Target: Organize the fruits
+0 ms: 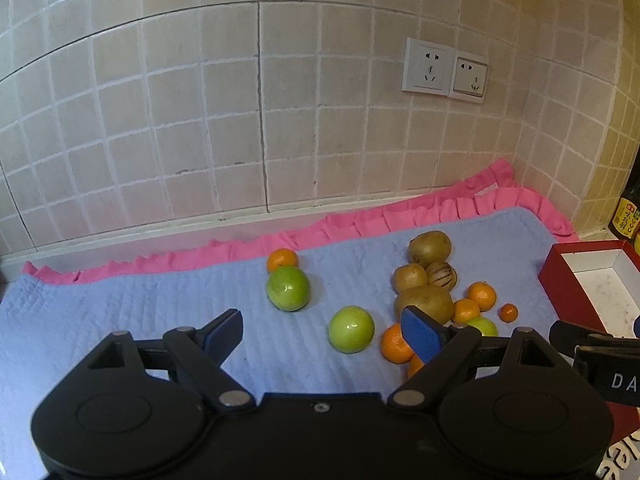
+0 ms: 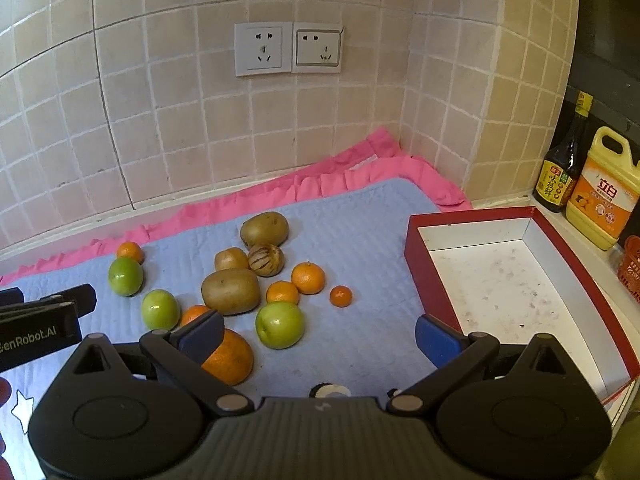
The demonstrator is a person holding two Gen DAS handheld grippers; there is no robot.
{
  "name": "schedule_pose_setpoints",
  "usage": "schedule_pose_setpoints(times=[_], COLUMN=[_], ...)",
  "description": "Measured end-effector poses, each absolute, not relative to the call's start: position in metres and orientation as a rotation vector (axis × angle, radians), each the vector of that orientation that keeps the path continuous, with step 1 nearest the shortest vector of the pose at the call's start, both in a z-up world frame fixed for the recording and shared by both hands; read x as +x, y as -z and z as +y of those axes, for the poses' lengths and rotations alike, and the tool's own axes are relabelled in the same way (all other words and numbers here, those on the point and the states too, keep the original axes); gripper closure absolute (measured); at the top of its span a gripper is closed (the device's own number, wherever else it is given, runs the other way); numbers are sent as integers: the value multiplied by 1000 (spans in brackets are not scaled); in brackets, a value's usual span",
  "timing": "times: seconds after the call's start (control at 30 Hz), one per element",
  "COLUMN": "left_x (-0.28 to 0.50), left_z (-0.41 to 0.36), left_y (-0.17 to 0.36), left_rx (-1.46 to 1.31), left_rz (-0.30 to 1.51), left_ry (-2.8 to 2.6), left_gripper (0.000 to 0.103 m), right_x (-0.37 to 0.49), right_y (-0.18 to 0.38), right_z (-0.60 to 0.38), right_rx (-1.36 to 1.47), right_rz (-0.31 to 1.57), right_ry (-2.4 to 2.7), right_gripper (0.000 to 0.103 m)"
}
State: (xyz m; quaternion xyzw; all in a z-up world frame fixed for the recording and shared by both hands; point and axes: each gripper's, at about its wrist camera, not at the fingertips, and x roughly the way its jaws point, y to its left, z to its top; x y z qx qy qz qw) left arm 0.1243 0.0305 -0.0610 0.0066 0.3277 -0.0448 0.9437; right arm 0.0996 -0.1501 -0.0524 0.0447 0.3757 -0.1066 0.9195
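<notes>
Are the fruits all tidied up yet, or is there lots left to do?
Nothing looks done yet. The red box has no fruit in it. Nothing is in hand either: the left gripper and right gripper are both open. All the fruit is left on the blue mat: green apples, oranges, kiwis and one striped fruit.

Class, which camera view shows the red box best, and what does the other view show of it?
The right wrist view shows the red box best: nearly the whole box, its white inside empty, right of the fruit. The left wrist view shows only a corner of it at the right edge, partly behind the right gripper.
</notes>
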Motion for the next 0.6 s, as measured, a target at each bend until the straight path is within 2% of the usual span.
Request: schedule_pose_setpoints(times=[0.6], left_x=[124], left_z=[26], left_y=[61], left_rx=[24], left_rz=[668], left_ry=[127], left_gripper=[1], right_x=[98], right_y=[55], right_z=[-150], right_rx=[94], right_rz=[785], right_ry=[232], right_gripper=[0])
